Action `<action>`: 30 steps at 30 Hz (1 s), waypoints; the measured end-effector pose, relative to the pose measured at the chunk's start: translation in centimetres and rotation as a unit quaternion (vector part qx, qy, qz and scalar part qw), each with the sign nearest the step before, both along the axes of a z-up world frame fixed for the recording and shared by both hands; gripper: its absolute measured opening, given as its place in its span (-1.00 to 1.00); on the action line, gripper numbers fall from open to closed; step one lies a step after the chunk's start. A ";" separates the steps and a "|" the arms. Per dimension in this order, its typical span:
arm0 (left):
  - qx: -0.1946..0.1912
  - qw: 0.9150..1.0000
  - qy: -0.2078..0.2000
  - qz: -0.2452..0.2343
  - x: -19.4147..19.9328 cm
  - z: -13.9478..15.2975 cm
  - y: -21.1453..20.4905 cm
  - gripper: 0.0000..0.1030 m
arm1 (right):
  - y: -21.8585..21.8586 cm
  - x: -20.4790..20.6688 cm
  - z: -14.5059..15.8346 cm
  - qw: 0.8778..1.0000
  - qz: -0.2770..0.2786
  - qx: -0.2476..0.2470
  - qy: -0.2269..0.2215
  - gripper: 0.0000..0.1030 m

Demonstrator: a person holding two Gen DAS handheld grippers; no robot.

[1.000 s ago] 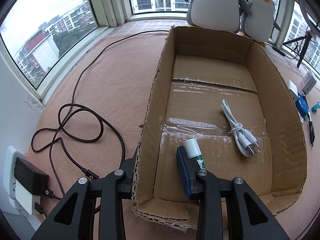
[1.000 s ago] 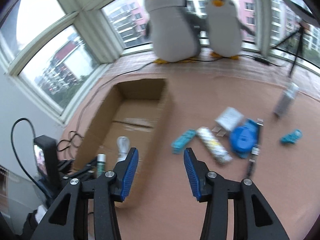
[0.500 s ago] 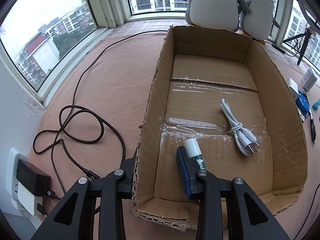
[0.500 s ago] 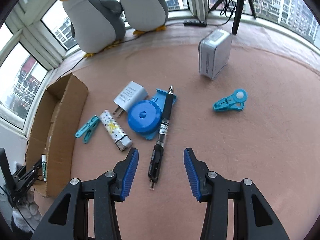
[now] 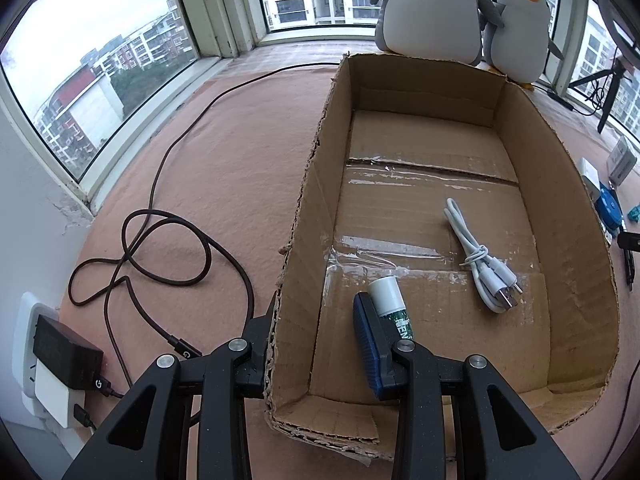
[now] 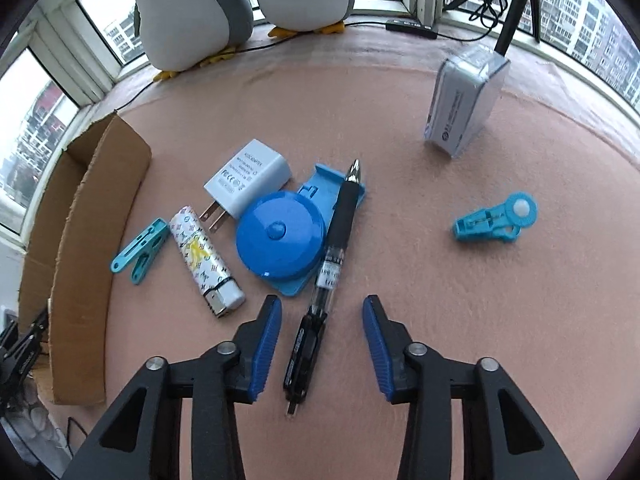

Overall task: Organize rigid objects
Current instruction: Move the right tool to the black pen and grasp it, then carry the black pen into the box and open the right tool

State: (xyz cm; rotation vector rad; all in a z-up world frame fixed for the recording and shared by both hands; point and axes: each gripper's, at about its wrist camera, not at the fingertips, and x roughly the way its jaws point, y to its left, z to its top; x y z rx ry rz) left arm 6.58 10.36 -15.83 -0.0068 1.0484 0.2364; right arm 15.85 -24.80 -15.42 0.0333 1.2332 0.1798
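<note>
Box: a cardboard box (image 5: 400,184) on the pink felt surface (image 6: 400,120), already holding a white cable (image 5: 476,256) near its right wall and a green-and-white tube (image 5: 392,304) at its near end.
Done so far: by the look of it, two items packed; sorting is at an early stage.
Left outside: a black pen (image 6: 332,240), round blue tape measure (image 6: 280,236), white plug adapter (image 6: 248,178), patterned lighter (image 6: 204,260), two teal clips (image 6: 140,250) (image 6: 496,220) and a boxed white item (image 6: 464,100) farther toward the window edge; all lie on the felt to the right of the box.
Left gripper (image 5: 316,340): clamped over the box's left wall near the front corner, one finger outside, the blue pad inside just beside the tube; it appears to steady the box.
Right gripper (image 6: 320,348): pointing steeply down, jaws apart and closing around the pen's cap end, which lies between the pads untouched.
Next, likely: pinch the pen and carry it to the box.
</note>
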 end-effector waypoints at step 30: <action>-0.035 0.999 -0.014 -0.018 0.2 -0.1 0.6 -0.30 | -3.7 -3.2 0.9 0.994 -0.084 0.065 0.006 -0.78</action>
